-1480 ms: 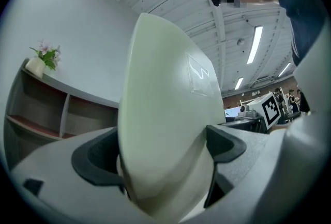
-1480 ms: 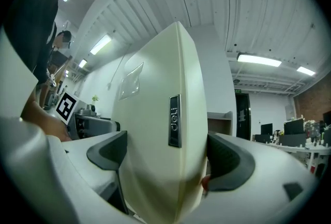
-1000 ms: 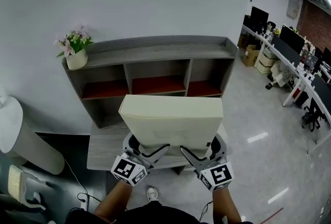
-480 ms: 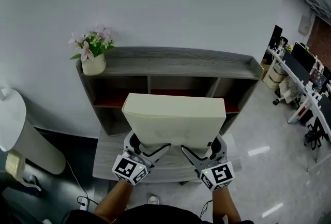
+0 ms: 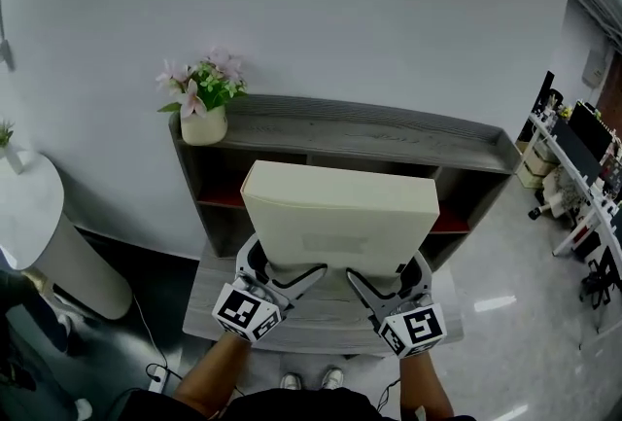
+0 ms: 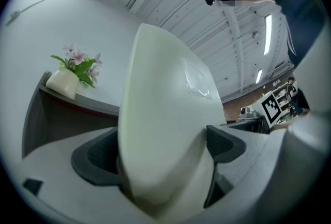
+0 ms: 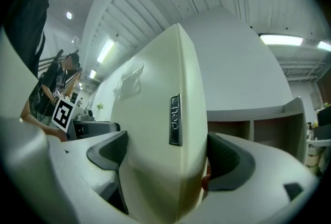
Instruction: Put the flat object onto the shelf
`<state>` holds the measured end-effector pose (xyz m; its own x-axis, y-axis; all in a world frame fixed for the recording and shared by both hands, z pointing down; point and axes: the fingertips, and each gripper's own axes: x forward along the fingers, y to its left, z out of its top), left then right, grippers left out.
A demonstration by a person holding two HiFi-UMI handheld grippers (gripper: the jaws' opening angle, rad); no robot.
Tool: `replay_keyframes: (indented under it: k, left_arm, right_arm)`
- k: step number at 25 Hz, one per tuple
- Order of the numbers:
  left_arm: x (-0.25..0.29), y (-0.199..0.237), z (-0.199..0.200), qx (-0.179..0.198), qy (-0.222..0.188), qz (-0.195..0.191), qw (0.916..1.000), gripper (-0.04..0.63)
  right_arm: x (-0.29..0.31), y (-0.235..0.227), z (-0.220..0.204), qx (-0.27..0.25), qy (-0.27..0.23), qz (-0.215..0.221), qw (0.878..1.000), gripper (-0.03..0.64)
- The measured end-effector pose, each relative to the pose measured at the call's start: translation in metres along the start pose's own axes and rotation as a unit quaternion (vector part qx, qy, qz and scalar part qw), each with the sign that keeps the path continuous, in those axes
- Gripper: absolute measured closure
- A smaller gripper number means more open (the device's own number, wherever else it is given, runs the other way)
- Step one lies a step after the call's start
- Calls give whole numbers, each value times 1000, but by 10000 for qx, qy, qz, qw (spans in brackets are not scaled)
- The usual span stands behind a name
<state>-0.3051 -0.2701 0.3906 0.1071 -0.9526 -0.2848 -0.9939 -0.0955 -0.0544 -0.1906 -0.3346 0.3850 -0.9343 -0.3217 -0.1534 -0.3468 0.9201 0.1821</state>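
A cream flat case (image 5: 340, 215) sits at the centre of the head view, held in the air by its lower edge, with its broad face turned up toward the camera. The left gripper (image 5: 284, 271) clamps the lower-left corner at 7 o'clock of the case. In the left gripper view both dark pads press against the case's two broad sides. The right gripper (image 5: 387, 275) grips the lower-right corner at 5 o'clock in the same way, its jaws closed on the case's thickness. The right gripper view shows a small dark name plate (image 7: 175, 119) on the narrow edge between the pads. The left gripper view shows a clear pocket (image 6: 199, 80) on one broad face. The grey shelf unit (image 5: 369, 132) stands against the white wall at 12 o'clock. The case hangs in front of it, apart from it, and covers its middle compartments; red compartment floors (image 5: 219, 200) show on either side. A white pot of pink flowers (image 5: 204, 125) stands on the top board's left end, at 10 o'clock. A low grey board (image 5: 209, 298) lies below the grippers. A white round table (image 5: 29, 215) is at 9 o'clock, and office desks with monitors (image 5: 583, 147) are at 3 o'clock.
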Motion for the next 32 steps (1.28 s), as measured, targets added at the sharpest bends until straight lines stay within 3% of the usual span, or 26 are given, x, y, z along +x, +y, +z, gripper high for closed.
replay_keyframes:
  k: [11, 22, 26, 32]
  left_arm:
    - [20, 27, 37, 228, -183, 433, 9986, 77]
    - [70, 57, 135, 959, -578, 317, 9932, 77]
    - [104, 72, 162, 901, -660, 206, 9935, 77]
    - [148, 106, 175, 949, -496, 153, 9941, 77]
  right_arm:
    - [40, -16, 35, 19, -386, 363, 9986, 147]
    - [87, -49, 129, -451, -1004, 506, 9926, 147]
    - [107, -74, 159, -449, -1200, 362, 9911, 147]
    - [152, -106, 169, -285, -1113, 403, 9926, 147]
